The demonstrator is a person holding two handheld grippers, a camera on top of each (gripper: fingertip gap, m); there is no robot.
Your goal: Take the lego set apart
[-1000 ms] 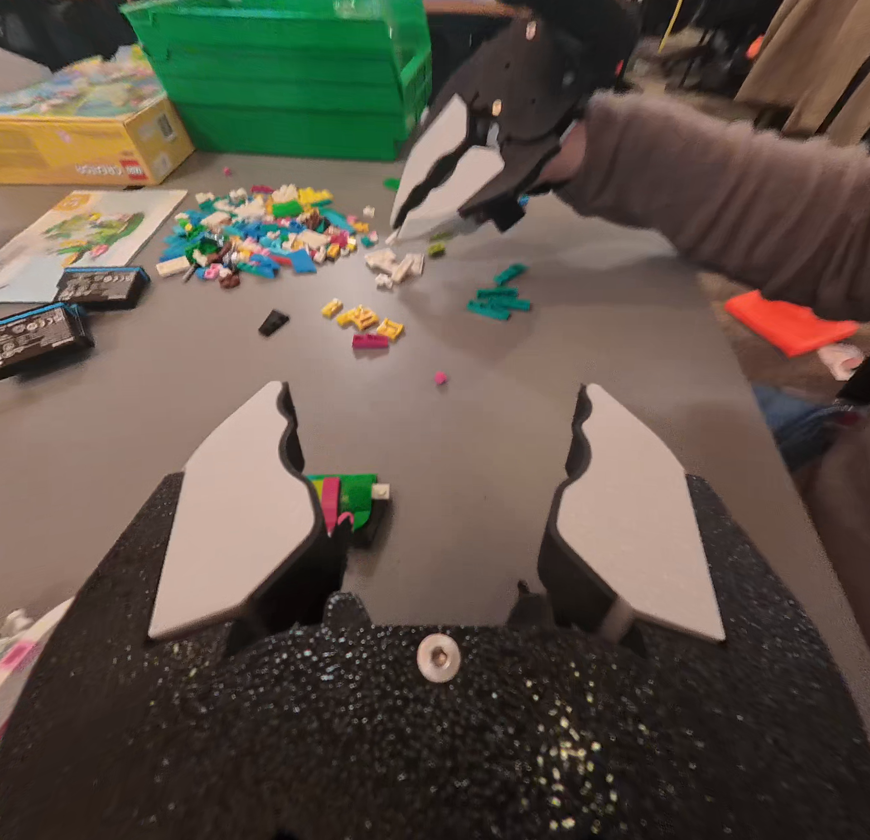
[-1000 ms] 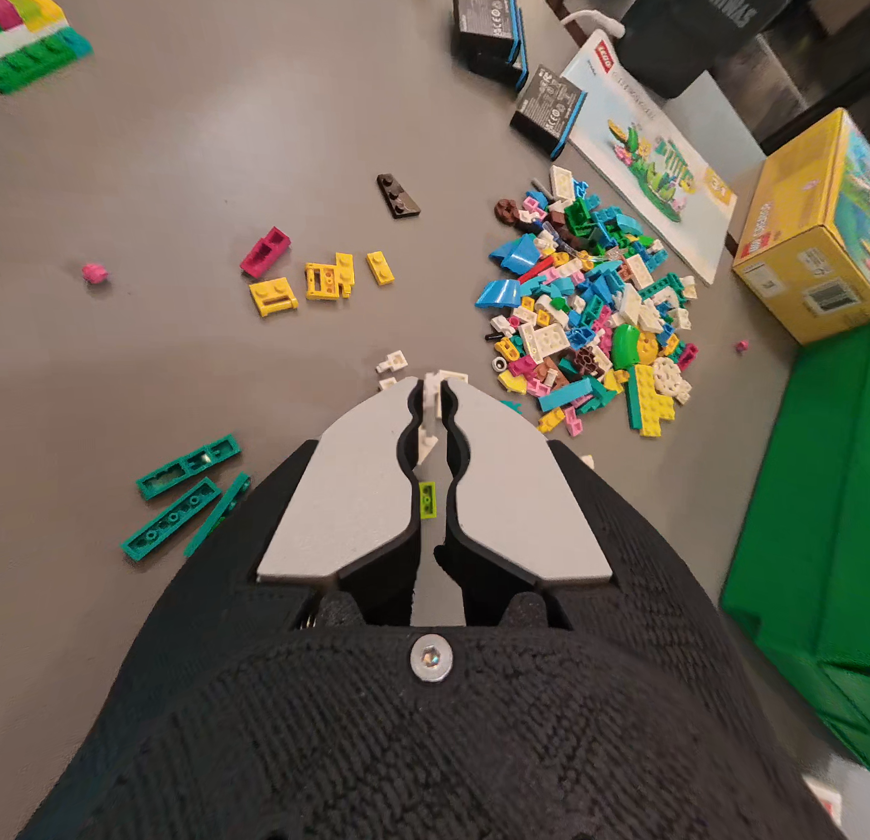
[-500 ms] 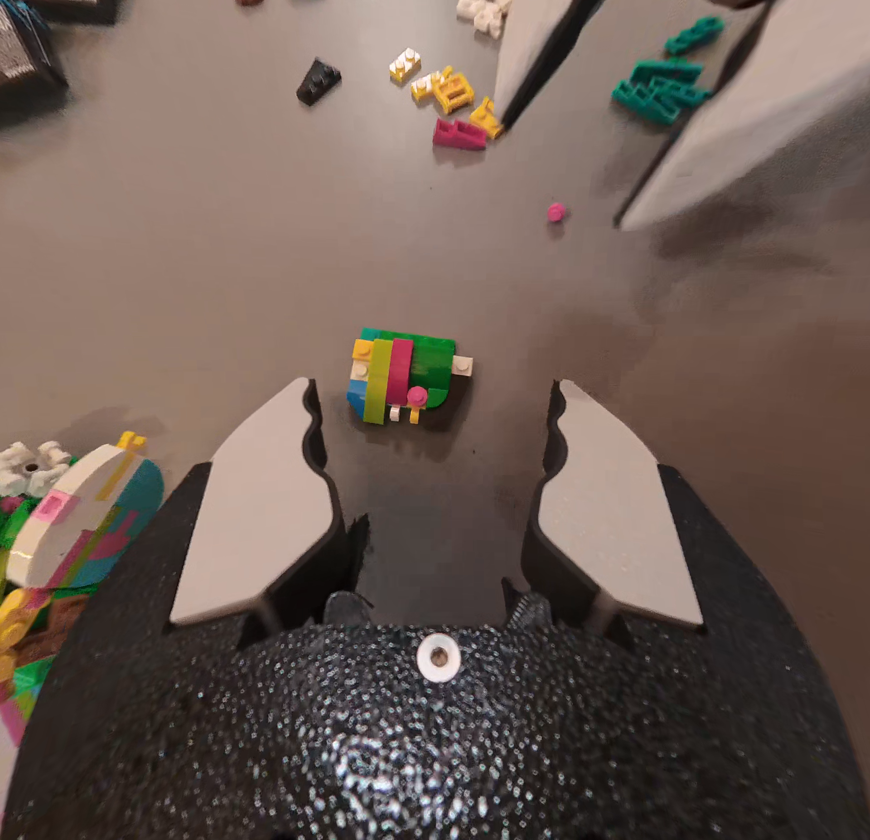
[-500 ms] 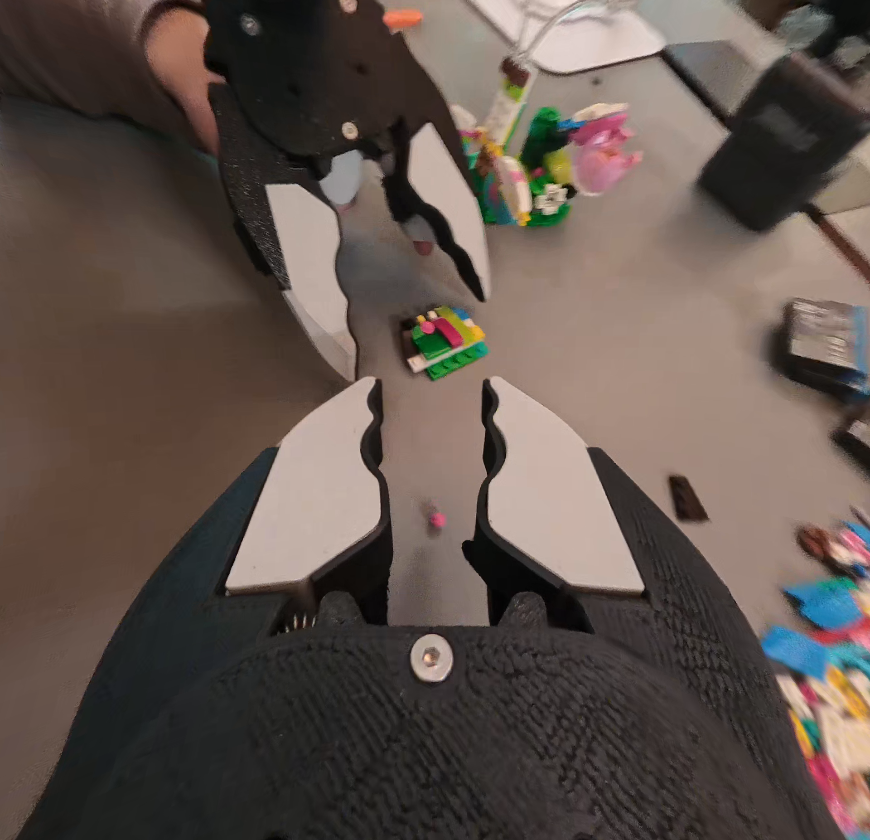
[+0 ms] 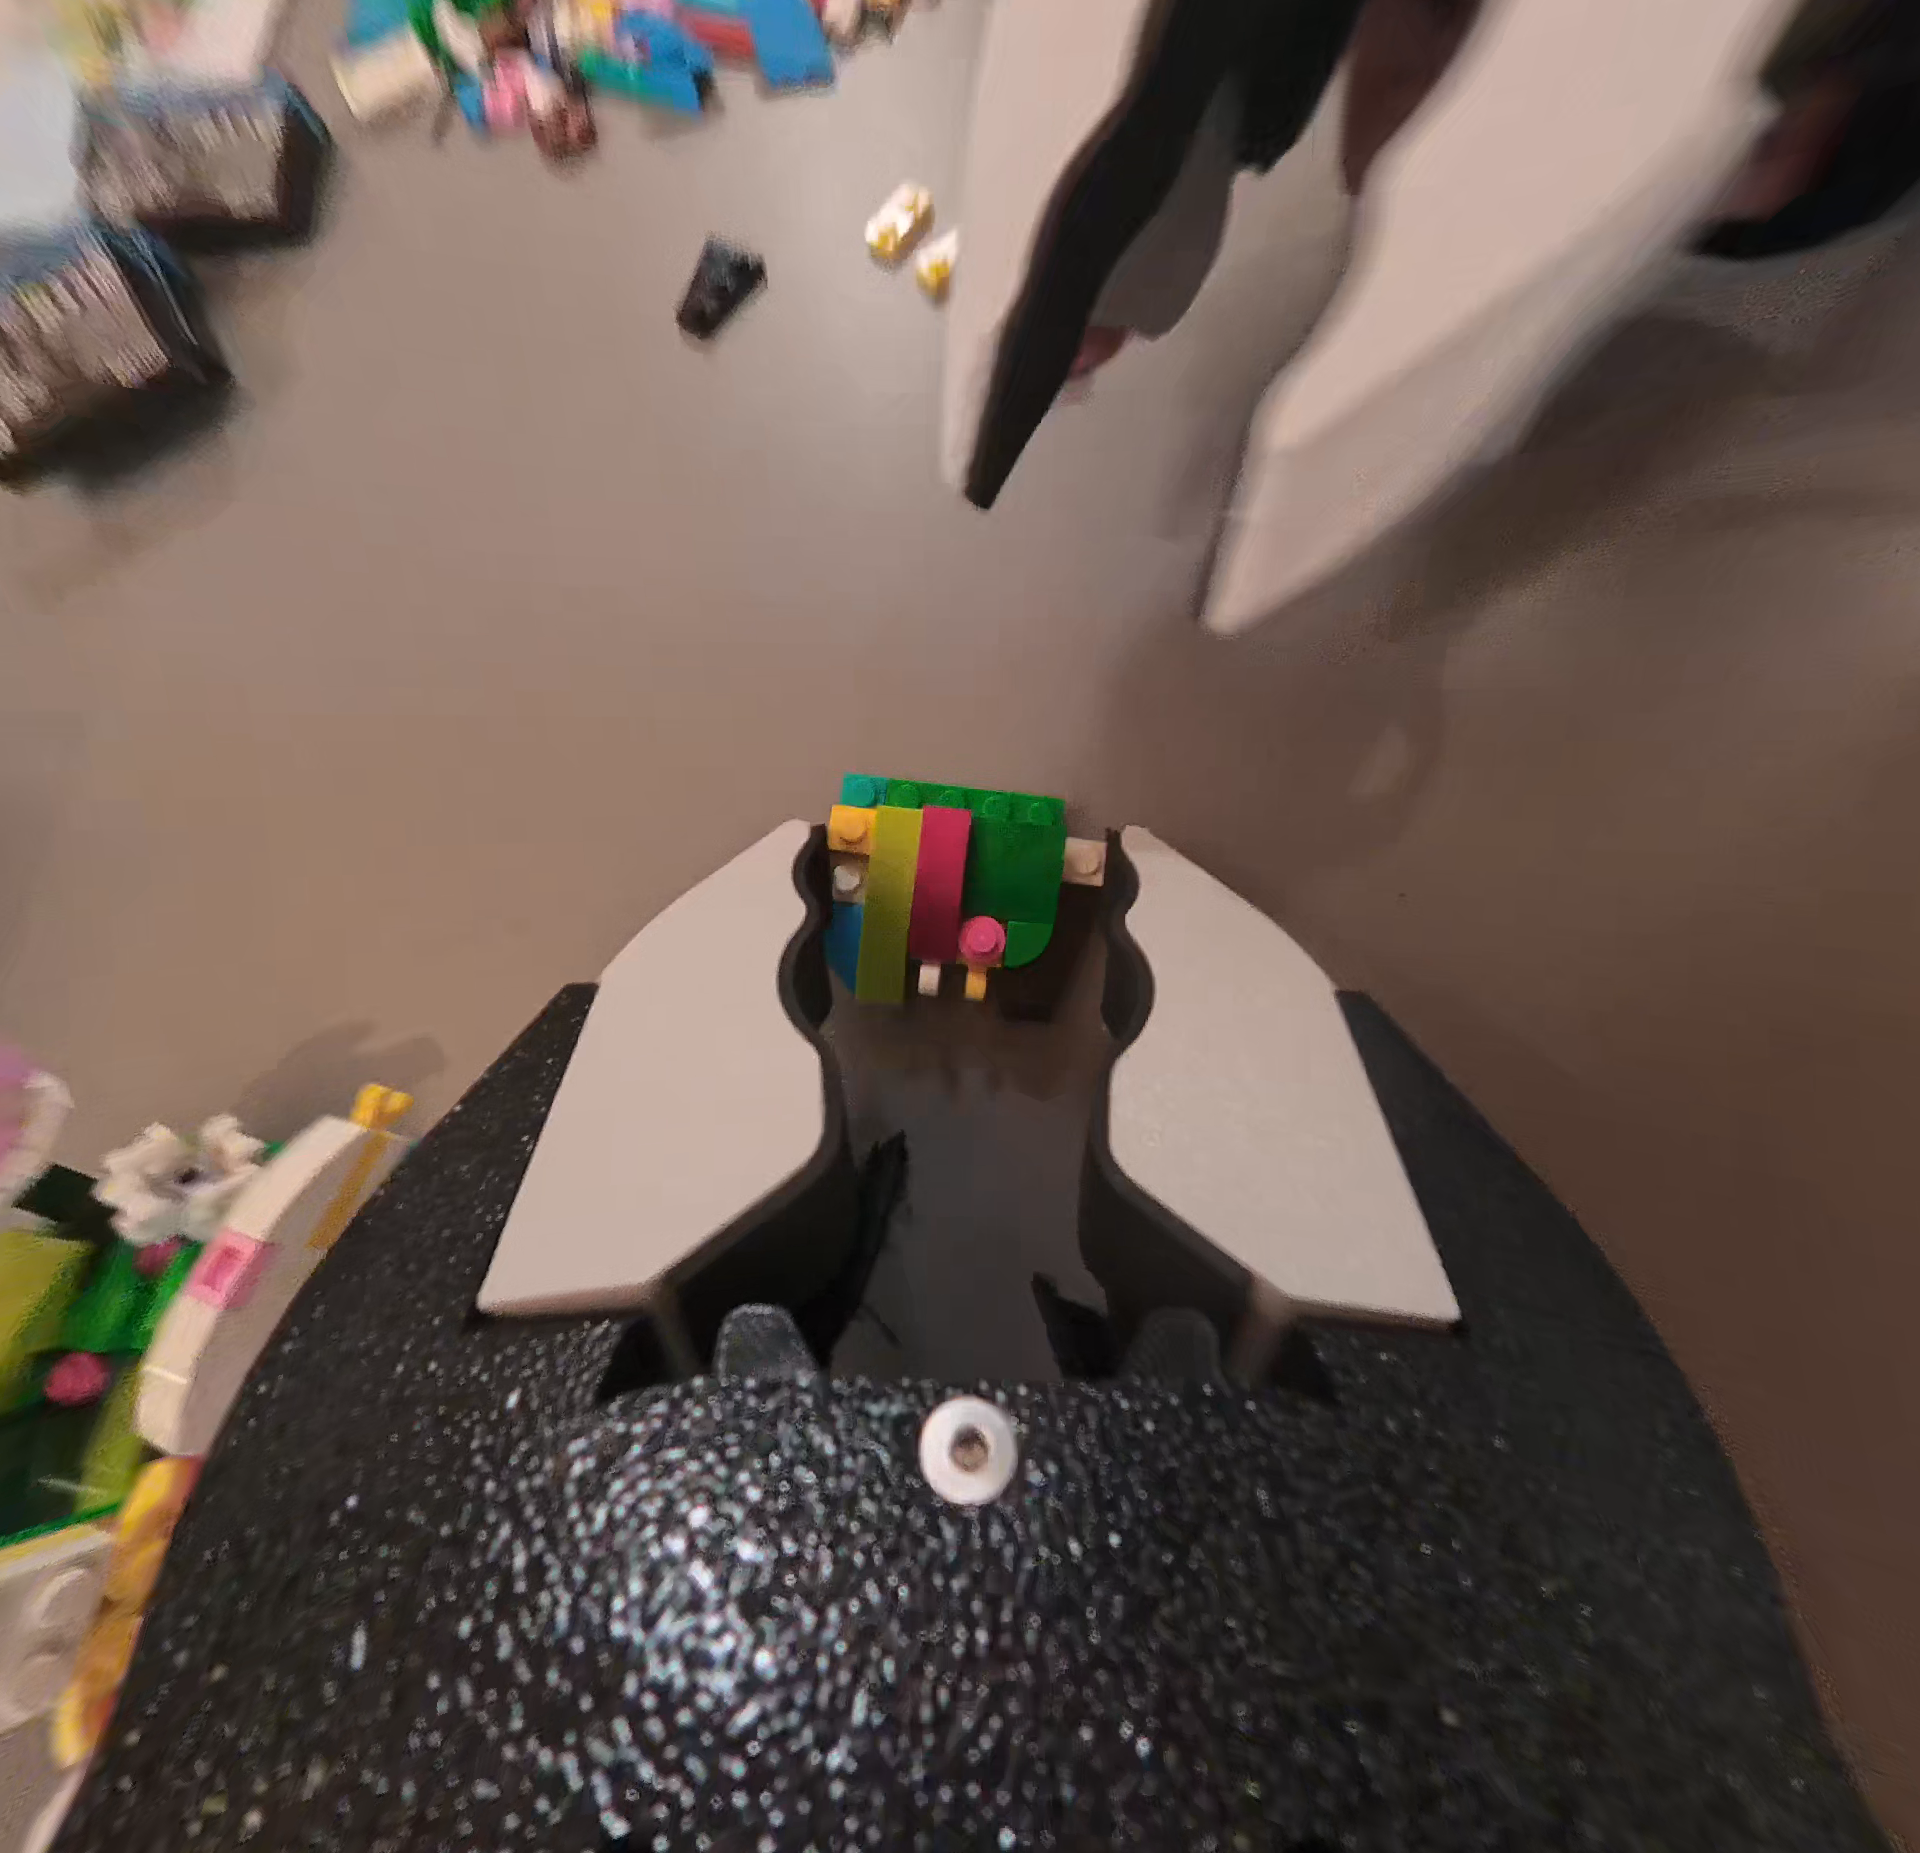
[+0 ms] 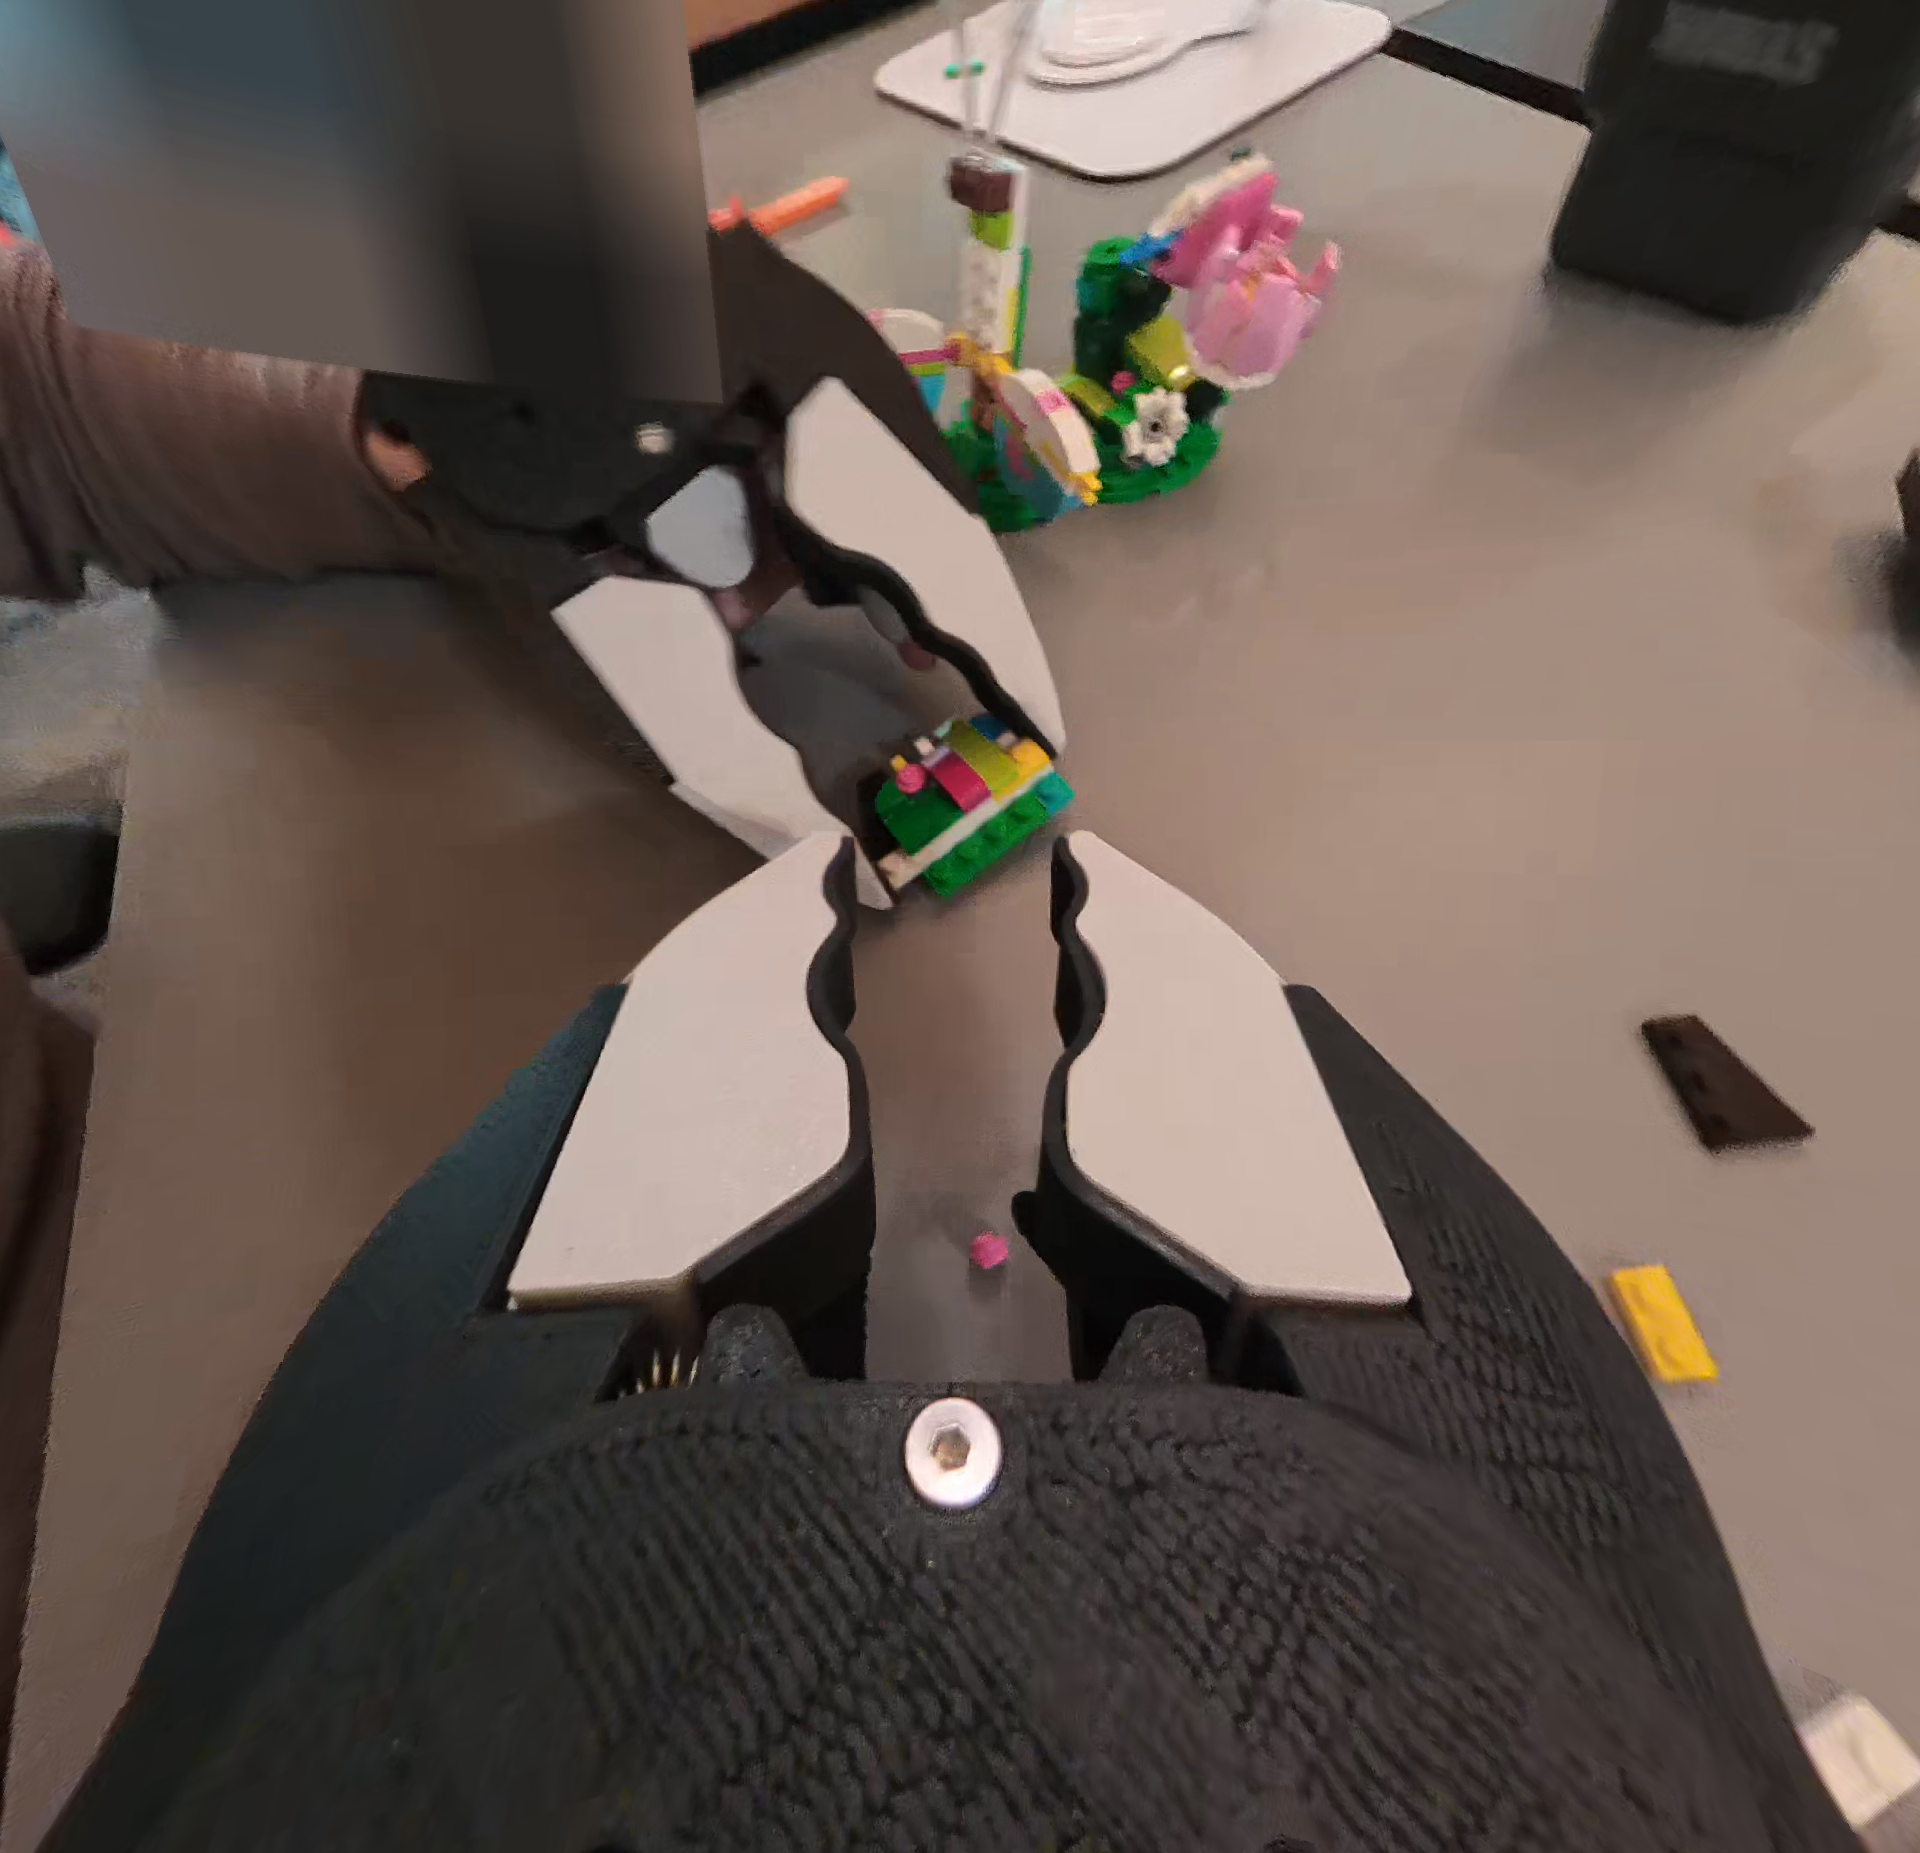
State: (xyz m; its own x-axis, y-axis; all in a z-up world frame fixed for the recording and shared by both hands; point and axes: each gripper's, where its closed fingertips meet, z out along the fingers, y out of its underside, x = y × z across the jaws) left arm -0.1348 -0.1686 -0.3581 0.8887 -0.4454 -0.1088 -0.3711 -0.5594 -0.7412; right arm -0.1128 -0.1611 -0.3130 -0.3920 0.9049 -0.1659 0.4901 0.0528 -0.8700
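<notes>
My left gripper point(image 5: 961, 847) brackets the small lego block point(image 5: 951, 894) on the grey bench point(image 5: 520, 608), fingers narrowed beside it, contact unclear, while my right gripper point(image 6: 951, 847) hovers just short, fingers parted and empty.

Bare tabletop point(image 6: 1351, 764) lying open right of small brick block point(image 6: 966, 801); left tool point(image 6: 940, 795) flanking block; flower build point(image 6: 1122, 369) standing behind.
</notes>
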